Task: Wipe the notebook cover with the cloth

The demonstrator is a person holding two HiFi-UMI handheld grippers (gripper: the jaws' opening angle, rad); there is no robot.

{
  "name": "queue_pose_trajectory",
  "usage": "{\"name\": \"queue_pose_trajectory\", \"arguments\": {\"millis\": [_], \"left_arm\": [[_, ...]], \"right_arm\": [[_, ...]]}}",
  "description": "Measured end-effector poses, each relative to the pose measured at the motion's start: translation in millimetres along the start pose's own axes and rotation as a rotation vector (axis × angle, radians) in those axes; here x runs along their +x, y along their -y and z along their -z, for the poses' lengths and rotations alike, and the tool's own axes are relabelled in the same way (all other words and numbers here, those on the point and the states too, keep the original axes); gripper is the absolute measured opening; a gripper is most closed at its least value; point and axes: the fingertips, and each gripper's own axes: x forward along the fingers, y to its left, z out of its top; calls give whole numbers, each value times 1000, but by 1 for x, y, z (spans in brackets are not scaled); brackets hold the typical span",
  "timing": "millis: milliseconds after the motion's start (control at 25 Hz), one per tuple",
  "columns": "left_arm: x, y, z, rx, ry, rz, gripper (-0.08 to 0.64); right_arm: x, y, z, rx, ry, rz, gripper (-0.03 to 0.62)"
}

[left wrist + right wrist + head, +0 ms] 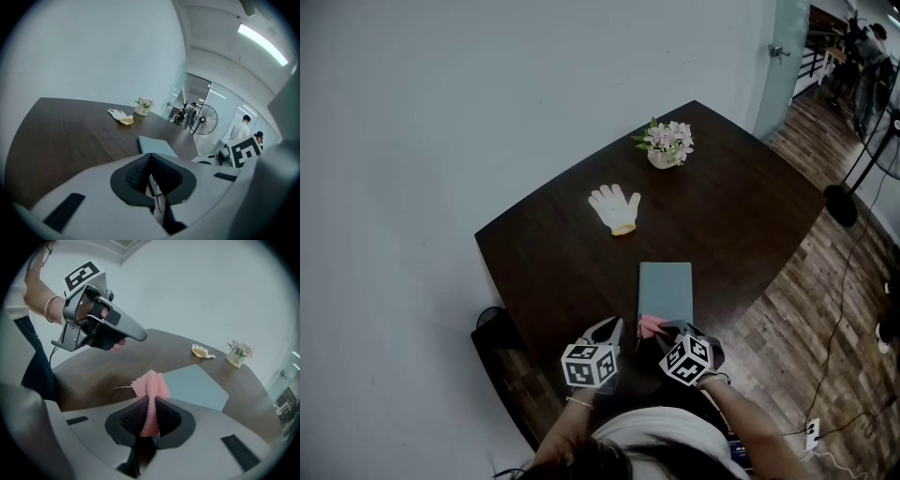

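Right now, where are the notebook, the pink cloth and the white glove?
Notebook (666, 286): head view, middle of its grey cover.
Pink cloth (151, 386): right gripper view, the bunched fold at its top.
White glove (614, 206): head view, its palm.

Grey left claw (149, 156) and right claw (151, 400), black ribbed pads (133, 174); black-and-white marker cubes (590, 365), thin bangle (48, 309), white top (661, 436)

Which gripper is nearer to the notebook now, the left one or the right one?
Right. The right gripper holds the pink cloth at the near edge of the notebook; the left gripper is off its near-left corner.
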Motion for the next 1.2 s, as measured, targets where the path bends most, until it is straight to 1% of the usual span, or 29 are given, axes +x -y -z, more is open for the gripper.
{"name": "queue_pose_trajectory", "arguments": {"millis": [360,520,720,960,1080,1200], "left_arm": [[4,15,-1,16,-2,31,18],[7,21,-5,23,7,45,18],[7,29,-10,36,17,60,18],[6,36,-11,48,27,79,18],[4,40,-15,54,37,84,18],[3,44,-21,57,54,92,18]], "right_arm": [[-27,22,39,136,-7,86,40],[-36,30,51,176,-19,121,40],[-48,39,67,219,-42,166,40],[-59,44,88,232,-93,220,40],[-66,49,86,264,-74,245,40],[-78,57,76,309,-23,275,40]]}}
